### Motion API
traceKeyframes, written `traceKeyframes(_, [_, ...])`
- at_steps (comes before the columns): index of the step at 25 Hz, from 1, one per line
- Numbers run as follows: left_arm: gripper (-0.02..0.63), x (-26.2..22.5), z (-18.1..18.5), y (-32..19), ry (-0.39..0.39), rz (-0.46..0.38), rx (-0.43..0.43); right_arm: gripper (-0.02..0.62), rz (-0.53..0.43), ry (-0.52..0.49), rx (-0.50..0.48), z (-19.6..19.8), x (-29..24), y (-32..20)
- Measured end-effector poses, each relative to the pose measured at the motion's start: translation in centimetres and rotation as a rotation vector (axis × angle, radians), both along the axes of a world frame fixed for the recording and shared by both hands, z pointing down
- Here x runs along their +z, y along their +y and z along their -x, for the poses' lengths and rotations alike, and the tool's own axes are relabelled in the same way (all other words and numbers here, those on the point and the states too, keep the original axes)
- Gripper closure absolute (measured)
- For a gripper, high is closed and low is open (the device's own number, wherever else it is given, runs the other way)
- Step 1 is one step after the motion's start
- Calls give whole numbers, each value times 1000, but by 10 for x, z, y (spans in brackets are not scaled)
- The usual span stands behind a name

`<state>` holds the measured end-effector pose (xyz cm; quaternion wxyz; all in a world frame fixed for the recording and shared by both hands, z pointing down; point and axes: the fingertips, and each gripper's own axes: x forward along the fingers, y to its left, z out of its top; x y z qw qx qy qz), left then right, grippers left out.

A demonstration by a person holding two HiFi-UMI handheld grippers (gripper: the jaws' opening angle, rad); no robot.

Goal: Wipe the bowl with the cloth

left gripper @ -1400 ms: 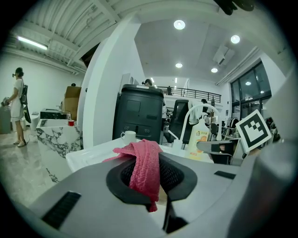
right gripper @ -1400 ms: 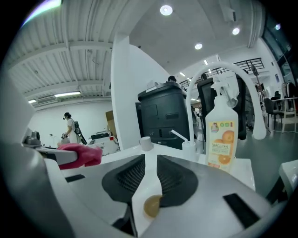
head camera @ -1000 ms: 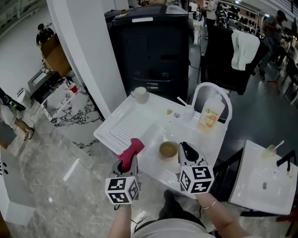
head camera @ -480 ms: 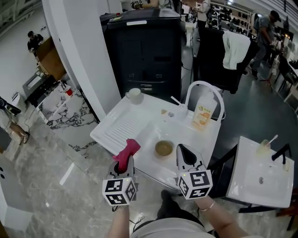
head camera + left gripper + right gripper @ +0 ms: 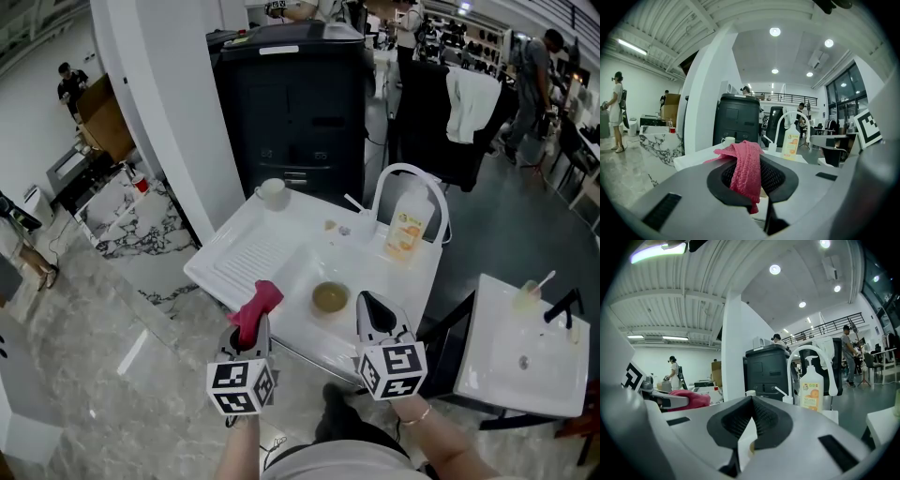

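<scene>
Right gripper jaws have drawn together since a second ago. I see them meeting tip to tip in the right gripper view, with nothing between them. Both grippers also sit slightly nearer to me than they did then.

On my left, the left gripper is clamped on the pink cloth. The cloth stands up out of the jaws as a bunched fold, and in the left gripper view it hangs down through the gap between the pads. It touches nothing else that I can see.

Between the two grippers, and a little beyond their tips, the brownish bowl sits upright in the basin of the white sink. It is just left of the right gripper's tips and apart from them, and neither gripper touches it.

At the far side of the sink a white cup stands on the left corner. An orange-labelled soap bottle stands on the right, under the arched white faucet.
</scene>
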<state>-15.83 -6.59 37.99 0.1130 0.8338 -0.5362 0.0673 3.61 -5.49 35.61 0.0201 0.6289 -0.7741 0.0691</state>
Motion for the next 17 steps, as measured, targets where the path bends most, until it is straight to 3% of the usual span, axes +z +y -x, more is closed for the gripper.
traceKeyframes(17, [555, -14, -5, 30, 0, -17, 4, 591, -4, -7, -1, -4, -12, 28])
